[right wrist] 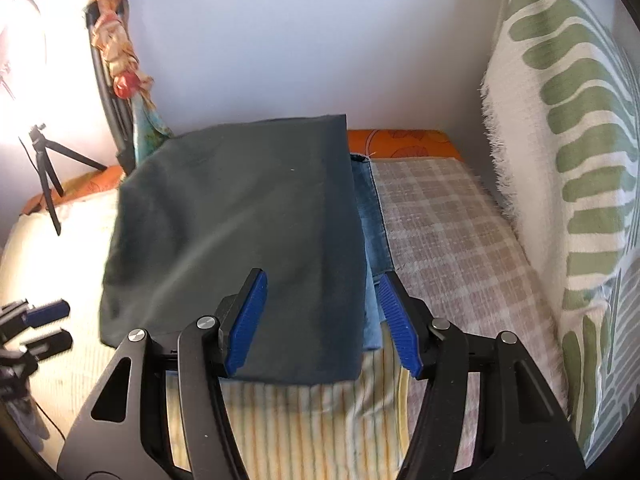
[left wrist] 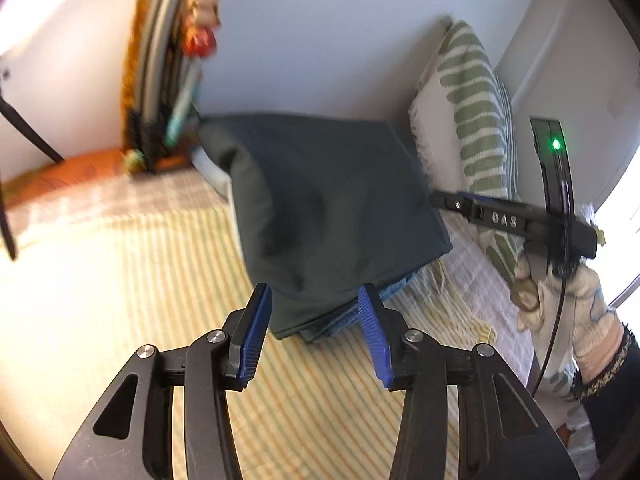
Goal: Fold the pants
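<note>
Dark grey-green folded pants [left wrist: 332, 216] lie on top of folded blue jeans [left wrist: 340, 316] on the striped bed cover. My left gripper [left wrist: 316, 320] is open, its blue pads either side of the pile's near corner, holding nothing. In the right wrist view the same dark pants [right wrist: 240, 240] cover the jeans [right wrist: 370, 220], whose edge shows at the right. My right gripper [right wrist: 320, 312] is open over the pile's near right corner, empty. The right gripper also shows in the left wrist view [left wrist: 436, 199], at the pile's right edge. The left gripper shows in the right wrist view [right wrist: 52, 326], open.
A yellow striped cover [left wrist: 120, 300] and a checked cloth [right wrist: 440, 232] cover the bed. A green-and-white patterned pillow [right wrist: 560, 140] stands at the right. A small tripod [right wrist: 44, 160] and hanging floral cloth [right wrist: 120, 60] stand at the far left by the wall.
</note>
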A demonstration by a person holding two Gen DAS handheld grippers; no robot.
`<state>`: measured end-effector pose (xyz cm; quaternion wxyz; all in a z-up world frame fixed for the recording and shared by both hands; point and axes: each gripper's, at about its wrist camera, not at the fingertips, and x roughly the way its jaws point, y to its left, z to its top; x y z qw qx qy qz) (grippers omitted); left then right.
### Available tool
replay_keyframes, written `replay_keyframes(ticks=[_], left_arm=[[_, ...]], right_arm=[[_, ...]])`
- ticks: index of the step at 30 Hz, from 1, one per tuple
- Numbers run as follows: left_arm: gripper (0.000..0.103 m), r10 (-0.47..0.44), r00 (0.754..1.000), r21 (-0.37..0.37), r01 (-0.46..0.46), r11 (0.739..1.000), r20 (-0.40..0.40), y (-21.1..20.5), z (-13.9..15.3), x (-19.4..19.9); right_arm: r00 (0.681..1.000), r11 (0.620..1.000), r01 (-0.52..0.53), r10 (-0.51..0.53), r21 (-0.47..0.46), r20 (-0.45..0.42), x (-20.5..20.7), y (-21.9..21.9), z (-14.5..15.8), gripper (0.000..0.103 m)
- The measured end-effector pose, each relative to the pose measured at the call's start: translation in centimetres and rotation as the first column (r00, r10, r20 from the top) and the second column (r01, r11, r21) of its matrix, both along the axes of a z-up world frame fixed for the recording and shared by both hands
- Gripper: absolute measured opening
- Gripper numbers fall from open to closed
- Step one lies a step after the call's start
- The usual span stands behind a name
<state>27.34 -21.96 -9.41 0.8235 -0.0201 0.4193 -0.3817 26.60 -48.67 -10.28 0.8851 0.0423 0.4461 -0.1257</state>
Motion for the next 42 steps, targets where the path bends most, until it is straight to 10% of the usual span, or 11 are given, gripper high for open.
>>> replay_keyframes(ticks=[21, 42], left_arm=[[0.079, 0.029, 0.974, 0.040, -0.039, 0.998, 0.225, 5.7, 9.7, -8.5], [0.080, 0.106, 0.969, 0.032, -0.116, 0.993, 0.222, 10.2, 7.7, -16.2]], right_arm=[[0.984, 0.998, 0.012, -0.002, -0.055, 0.179, -11.8, 9.2, 7.3, 0.086], [0.970, 0.996, 0.066, -0.052, -0.053, 0.239, -20.8, 15.9, 7.3, 0.103]])
